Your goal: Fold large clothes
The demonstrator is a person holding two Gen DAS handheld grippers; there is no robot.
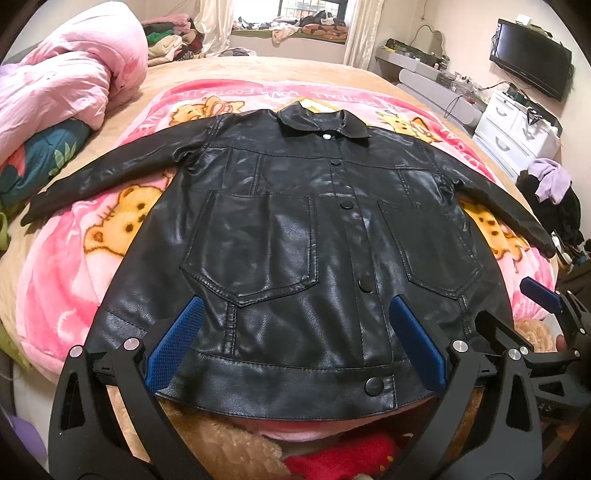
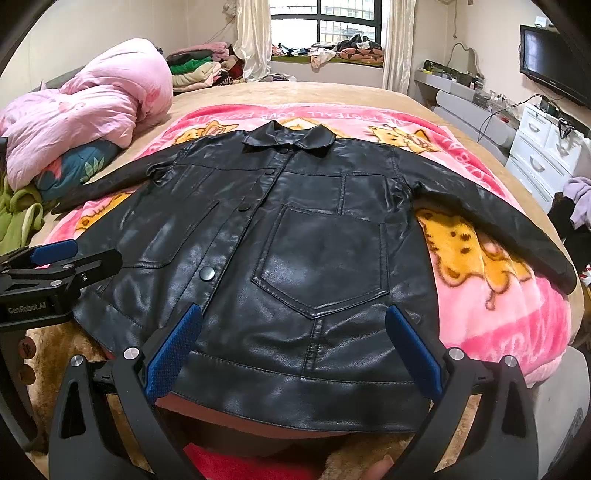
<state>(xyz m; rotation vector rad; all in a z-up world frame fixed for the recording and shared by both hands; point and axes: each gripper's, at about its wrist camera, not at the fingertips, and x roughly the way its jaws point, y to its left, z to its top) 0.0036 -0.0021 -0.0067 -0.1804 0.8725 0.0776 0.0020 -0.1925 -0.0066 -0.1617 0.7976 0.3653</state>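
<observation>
Both my grippers, left gripper [image 1: 295,314] and right gripper [image 2: 295,321], hover fingers spread over the near hem of the buttoned black leather jacket [image 1: 295,229] lying flat on the pink cartoon blanket [image 1: 62,295].

Soft daylight is entering through the barred window [image 2: 345,26]; white glare is streaking the glossy black leather jacket [image 1: 295,236]; fisheye edges are bending, corners vignetting black.
</observation>
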